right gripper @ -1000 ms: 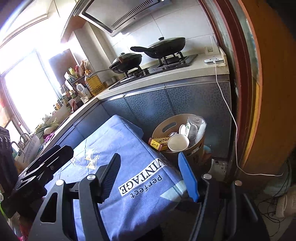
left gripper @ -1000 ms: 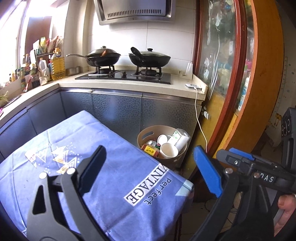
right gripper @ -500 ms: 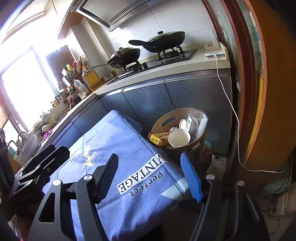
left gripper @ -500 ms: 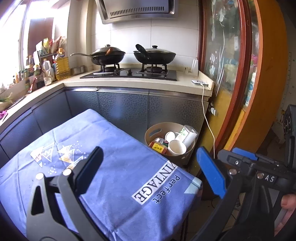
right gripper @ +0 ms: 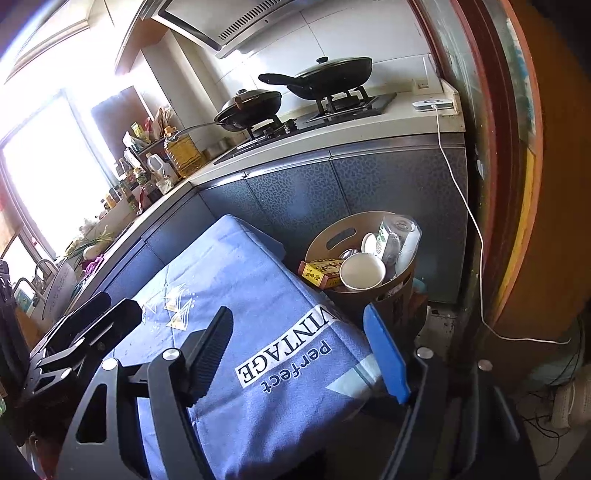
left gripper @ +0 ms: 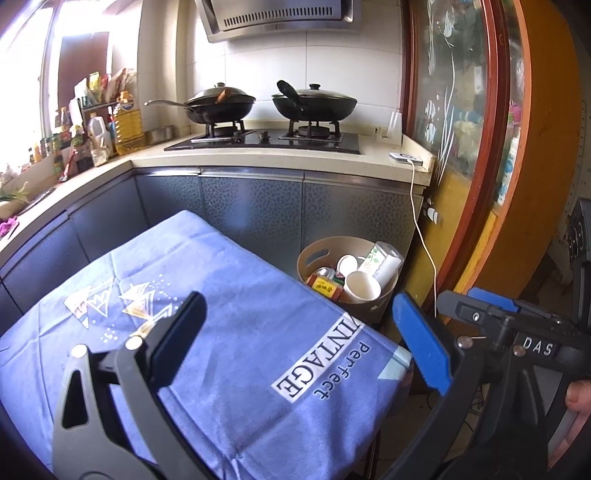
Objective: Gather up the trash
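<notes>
Kitchen corner, blue printed tablecloth (left gripper: pixel 229 332) bare of litter.
Both claws, left gripper (left gripper: pixel 295 343) and right gripper (right gripper: pixel 303 354), gape empty; next, sweep toward the tan plastic bin (left gripper: pixel 384 302) at two o'clock, checking for strays.

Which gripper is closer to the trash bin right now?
Right, slightly. The right gripper hangs open over the cloth's near corner, the bin just beyond its blue finger. The left gripper, also open, sits further left over the cloth.

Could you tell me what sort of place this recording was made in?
A home kitchen, most likely: two lidded pans sit on a gas hob beneath an extractor hood, with oil bottles crowding the counter.
</notes>
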The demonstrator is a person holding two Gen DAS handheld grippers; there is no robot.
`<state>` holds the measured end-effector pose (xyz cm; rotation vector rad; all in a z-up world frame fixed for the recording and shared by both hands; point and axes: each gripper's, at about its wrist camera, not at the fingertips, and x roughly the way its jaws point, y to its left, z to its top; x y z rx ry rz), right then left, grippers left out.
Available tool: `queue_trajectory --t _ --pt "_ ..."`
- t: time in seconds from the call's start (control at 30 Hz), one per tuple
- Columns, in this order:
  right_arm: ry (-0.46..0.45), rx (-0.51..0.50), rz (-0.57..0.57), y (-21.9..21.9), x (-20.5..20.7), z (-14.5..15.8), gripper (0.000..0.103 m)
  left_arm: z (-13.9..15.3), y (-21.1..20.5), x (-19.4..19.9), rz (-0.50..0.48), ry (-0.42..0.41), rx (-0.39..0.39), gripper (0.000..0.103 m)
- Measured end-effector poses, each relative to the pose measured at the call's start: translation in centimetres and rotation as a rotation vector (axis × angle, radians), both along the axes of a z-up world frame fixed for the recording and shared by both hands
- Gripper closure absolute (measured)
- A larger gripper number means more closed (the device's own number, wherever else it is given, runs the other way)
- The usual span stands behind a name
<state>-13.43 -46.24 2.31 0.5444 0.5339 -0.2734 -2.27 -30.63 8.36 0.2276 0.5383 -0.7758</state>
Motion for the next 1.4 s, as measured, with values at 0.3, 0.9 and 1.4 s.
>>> queue_trajectory --t 0.3,0.9,1.4 --pt "0.029 -0.058 -0.003 0.1 0.6 0.2 0.030 -0.3 -0.5 0.4 0.029 -0.010 0.014 0.006" --pt "0.082 -0.049 -0.075 -6.6 0.2 -3.2 0.028 -3.1 -9.8 0.0 -0.020 -0.047 0.140 0.006" --pt "0.111 -0.061 -0.082 -10.1 1.3 -5.3 0.028 -4.9 -15.3 1.8 0.007 -0.027 0.171 0.006"
